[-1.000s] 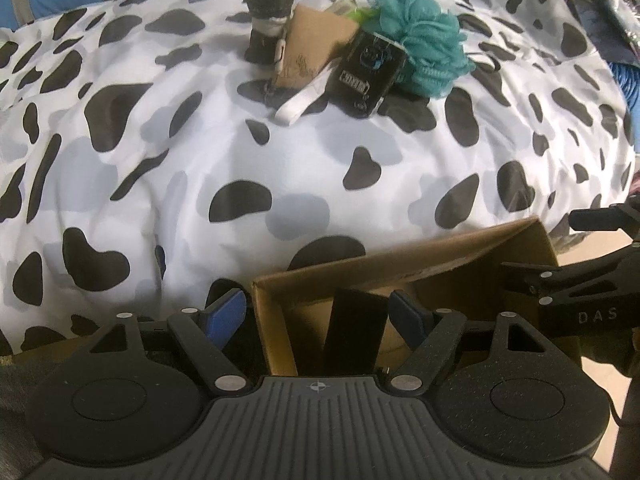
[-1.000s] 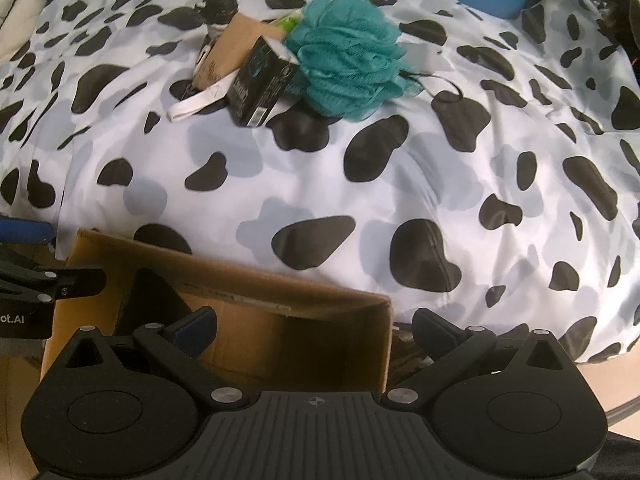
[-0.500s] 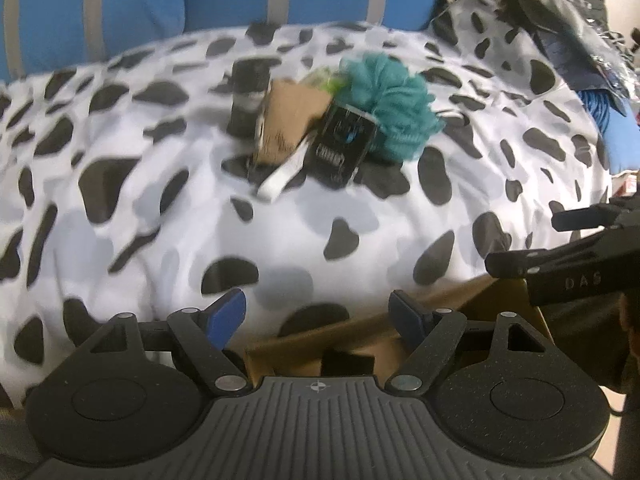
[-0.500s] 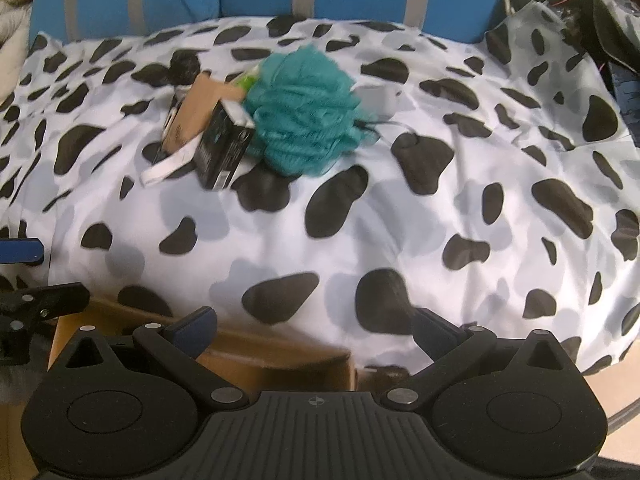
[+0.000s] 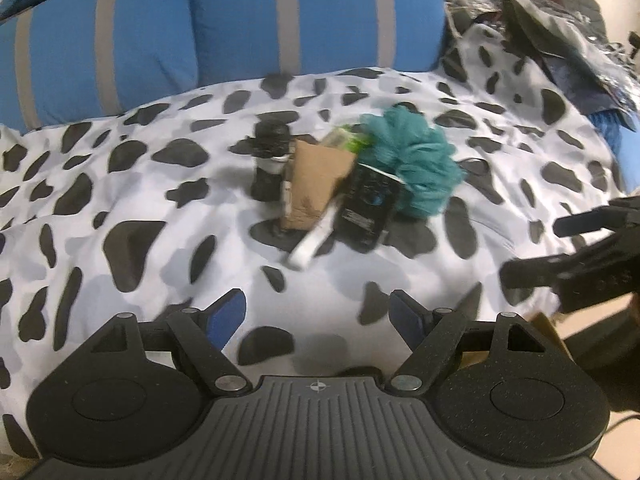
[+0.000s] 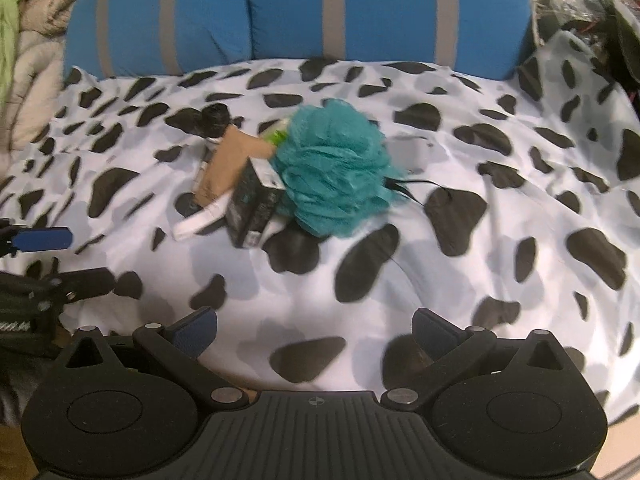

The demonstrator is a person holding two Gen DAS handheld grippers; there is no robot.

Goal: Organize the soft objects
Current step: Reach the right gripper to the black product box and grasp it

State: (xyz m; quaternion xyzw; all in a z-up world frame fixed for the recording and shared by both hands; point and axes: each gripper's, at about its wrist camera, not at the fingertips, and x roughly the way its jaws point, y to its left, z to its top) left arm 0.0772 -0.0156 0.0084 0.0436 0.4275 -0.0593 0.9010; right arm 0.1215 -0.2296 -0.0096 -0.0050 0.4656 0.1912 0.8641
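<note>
Both hand-held grippers rose off the box, empty.
Left hand-held gripper (image 5: 318,312) and right hand-held gripper (image 6: 316,330) gaped, now facing the teal loofah (image 6: 334,172) mid-bed (image 6: 480,280).

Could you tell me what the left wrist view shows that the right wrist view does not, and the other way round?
Only the left wrist view shows the dark crinkled bags at upper right and a corner of the cardboard box. Only the right wrist view shows the beige and green bedding at upper left and the sponge's black cord. Both show the teal bath sponge, black box, brown pouch, cow-print cover, blue striped cushion, and both open, empty grippers: left gripper, right gripper.
</note>
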